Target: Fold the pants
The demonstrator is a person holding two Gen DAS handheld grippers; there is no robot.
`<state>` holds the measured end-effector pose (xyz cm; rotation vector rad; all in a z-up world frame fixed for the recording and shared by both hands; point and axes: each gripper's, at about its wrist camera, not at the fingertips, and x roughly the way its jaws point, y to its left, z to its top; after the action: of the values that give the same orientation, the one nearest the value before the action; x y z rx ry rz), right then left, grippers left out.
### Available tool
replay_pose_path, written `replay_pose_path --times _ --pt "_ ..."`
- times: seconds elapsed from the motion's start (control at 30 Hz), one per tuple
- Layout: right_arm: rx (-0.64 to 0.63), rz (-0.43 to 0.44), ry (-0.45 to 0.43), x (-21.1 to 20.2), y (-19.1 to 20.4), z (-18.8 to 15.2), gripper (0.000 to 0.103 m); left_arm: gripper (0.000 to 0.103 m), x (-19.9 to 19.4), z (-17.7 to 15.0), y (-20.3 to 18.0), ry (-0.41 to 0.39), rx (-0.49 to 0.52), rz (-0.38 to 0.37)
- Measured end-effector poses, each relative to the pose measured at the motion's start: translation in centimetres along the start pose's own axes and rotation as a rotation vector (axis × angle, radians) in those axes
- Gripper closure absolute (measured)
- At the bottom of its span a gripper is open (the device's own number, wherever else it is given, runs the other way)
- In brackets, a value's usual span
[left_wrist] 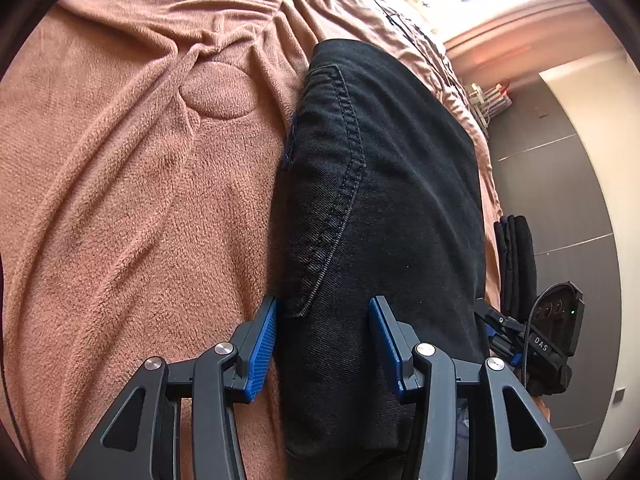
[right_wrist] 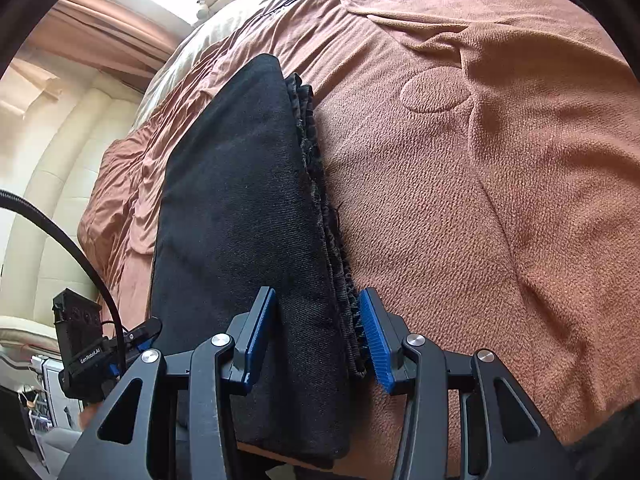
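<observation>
Pants (left_wrist: 380, 200) lie folded on the blanket (left_wrist: 140, 200), running toward 12 o'clock. Left gripper (left_wrist: 324, 340) and right gripper (right_wrist: 316, 336) both gape, straddling opposite edges, probably to square the stack.
</observation>
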<state>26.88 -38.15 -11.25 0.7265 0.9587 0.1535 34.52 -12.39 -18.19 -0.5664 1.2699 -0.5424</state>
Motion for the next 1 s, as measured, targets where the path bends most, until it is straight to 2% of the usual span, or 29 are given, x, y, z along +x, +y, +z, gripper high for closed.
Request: replay_pose_path --times 0.27,0.43,0.5,1.0 --pt "0.009 0.055 0.04 1.7 -1.2 0.8 0.06 0.055 0.3 -1.1 -0.6 0.014 0.014 -0.006" --pt "0.007 0.072 0.038 1.6 -1.3 0.8 0.059 0.075 -0.8 -0.9 -1.6 -0.015 0.051 0.003" --pt "0.0 0.072 0.035 1.5 -1.0 0.6 0.059 0.078 -1.6 -0.8 -1.9 -0.024 0.069 -0.005" --pt "-0.022 0.153 0.115 3.4 2.2 -2.1 0.059 0.081 -6.6 -0.7 0.7 -0.061 0.07 0.074"
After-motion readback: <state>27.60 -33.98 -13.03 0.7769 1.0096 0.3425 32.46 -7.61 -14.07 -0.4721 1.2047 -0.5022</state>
